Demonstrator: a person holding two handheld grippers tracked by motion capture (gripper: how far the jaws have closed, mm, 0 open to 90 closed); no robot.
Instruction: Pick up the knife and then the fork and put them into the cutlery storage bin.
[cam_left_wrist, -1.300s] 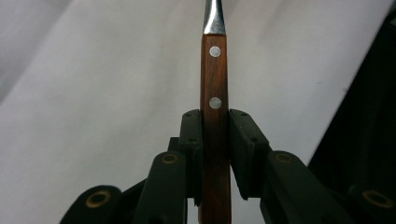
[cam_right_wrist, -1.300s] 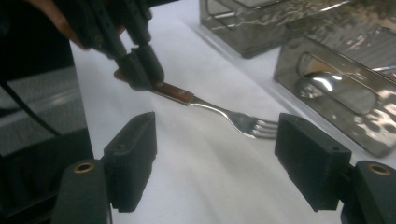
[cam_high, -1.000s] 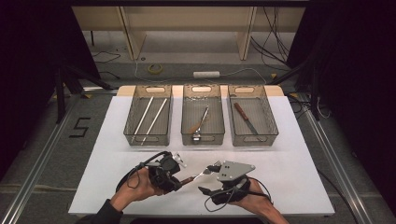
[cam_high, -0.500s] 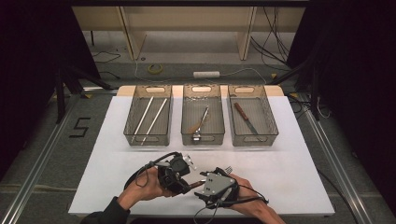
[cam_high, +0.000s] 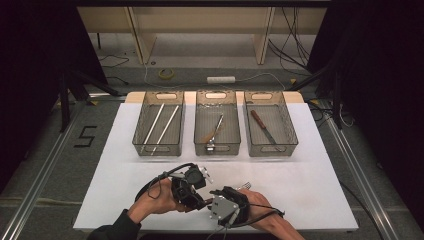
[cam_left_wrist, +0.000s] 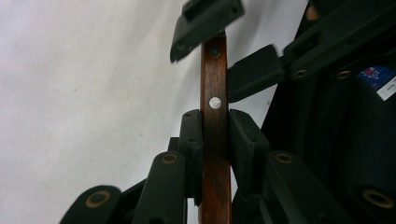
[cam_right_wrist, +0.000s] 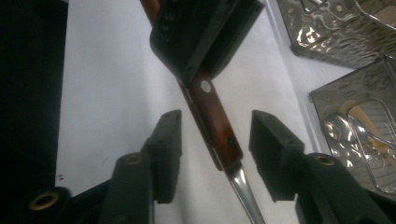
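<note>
A utensil with a red-brown wooden handle (cam_left_wrist: 215, 112) and a metal shaft (cam_right_wrist: 243, 191) is held over the white table near its front edge. My left gripper (cam_left_wrist: 215, 135) is shut on the handle, one pad on each side; in the high view it sits at front centre (cam_high: 200, 199). My right gripper (cam_right_wrist: 219, 135) has just been closing, and the handle (cam_right_wrist: 212, 116) lies between its jaws with a gap on both sides, so it is open. The high view places the right gripper (cam_high: 216, 197) close against the left one, and the utensil's far end is hidden by the hands.
Three metal mesh baskets stand in a row at mid table: the left basket (cam_high: 137, 145) holds two long pale sticks, the middle basket (cam_high: 237, 142) a wooden-handled utensil, the right basket (cam_high: 295, 142) a knife. White table (cam_high: 325, 190) stretches to the right of the hands.
My right hand has moved left and a little down, up to the left gripper, and its jaws have narrowed around the wooden handle. The left hand has kept still.
</note>
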